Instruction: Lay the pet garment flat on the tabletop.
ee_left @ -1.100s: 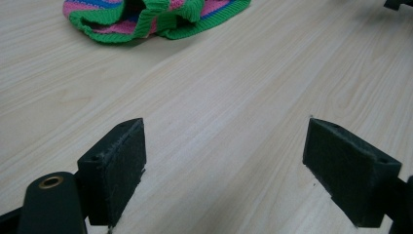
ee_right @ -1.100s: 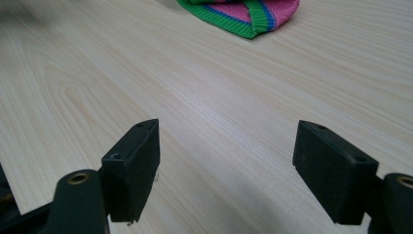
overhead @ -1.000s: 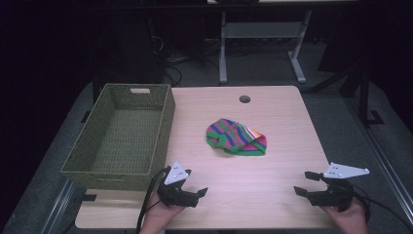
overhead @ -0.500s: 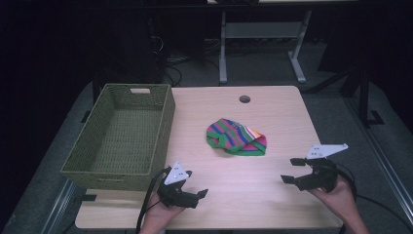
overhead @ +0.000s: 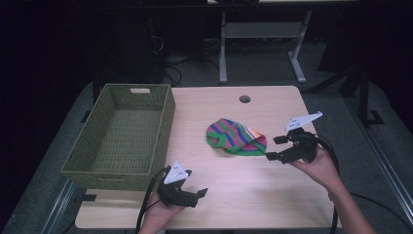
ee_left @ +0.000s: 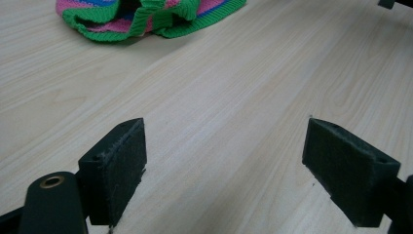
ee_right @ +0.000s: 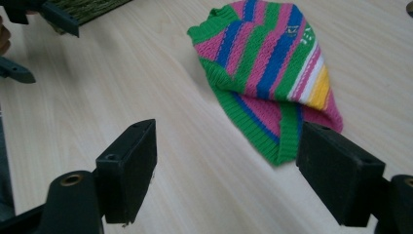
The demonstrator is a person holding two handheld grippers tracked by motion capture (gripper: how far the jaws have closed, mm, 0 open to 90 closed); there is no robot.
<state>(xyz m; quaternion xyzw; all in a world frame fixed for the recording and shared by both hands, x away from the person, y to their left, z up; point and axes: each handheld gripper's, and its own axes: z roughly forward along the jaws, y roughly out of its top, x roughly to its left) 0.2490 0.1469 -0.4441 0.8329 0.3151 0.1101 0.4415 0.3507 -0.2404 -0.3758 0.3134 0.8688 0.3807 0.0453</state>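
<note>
A striped knit garment (overhead: 235,137) in green, pink, blue, white and yellow lies crumpled mid-table; it also shows in the right gripper view (ee_right: 272,68) and at the top of the left gripper view (ee_left: 146,14). My right gripper (overhead: 273,147) hovers open just right of the garment, jaws pointing toward its near edge, nothing between them (ee_right: 226,175). My left gripper (overhead: 197,195) rests open near the table's front edge, jaws wide over bare wood (ee_left: 224,170).
A green woven basket (overhead: 122,136) stands on the left side of the table, with nothing inside it. A round cable hole (overhead: 244,99) sits near the far edge. The wooden table (overhead: 253,195) has bare room at the front middle.
My right gripper has moved up from the front right corner toward the garment and now sits beside its right edge. The left gripper has stayed put.
</note>
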